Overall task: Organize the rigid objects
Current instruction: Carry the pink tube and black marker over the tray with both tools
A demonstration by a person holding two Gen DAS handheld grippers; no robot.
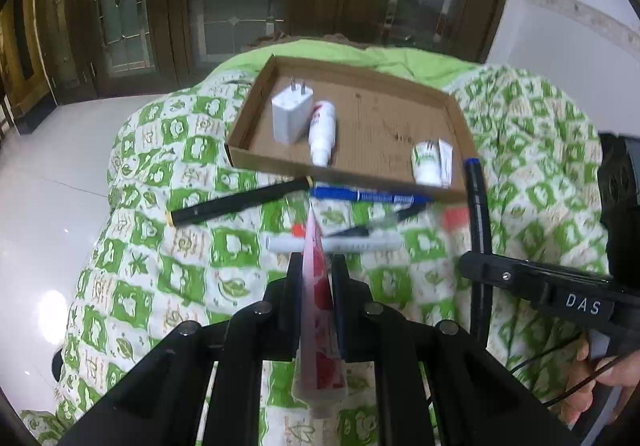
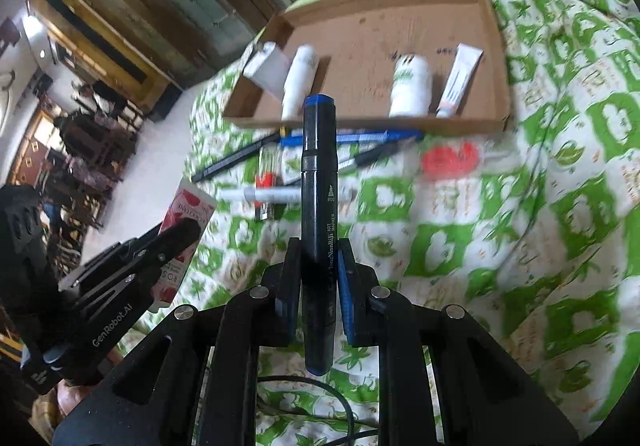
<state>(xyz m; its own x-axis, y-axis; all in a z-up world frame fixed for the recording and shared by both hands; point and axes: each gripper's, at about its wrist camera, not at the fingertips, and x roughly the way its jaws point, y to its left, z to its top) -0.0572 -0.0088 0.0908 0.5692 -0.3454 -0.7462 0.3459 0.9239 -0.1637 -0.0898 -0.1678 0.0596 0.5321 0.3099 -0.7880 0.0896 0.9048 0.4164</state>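
Observation:
My left gripper (image 1: 316, 266) is shut on a pink rose-print tube (image 1: 318, 310) and holds it edge-on above the quilt, short of the cardboard tray (image 1: 360, 62); the tube also shows in the right wrist view (image 2: 188, 206). My right gripper (image 2: 318, 250) is shut on a black art marker with blue ends (image 2: 318, 206), also in the left wrist view (image 1: 478, 214). In the tray lie a white charger (image 1: 290, 112), a white spray bottle (image 1: 322, 132), a small white bottle (image 1: 427, 162) and a small tube (image 1: 446, 160).
Between the grippers and the tray's near wall lie a black marker (image 1: 236, 202), a blue pen (image 1: 372, 196), a black pen (image 1: 376, 222), a white marker (image 1: 352, 244) and red-capped items (image 1: 456, 216) on the green-and-white quilt (image 1: 160, 246). White floor lies left (image 1: 48, 186).

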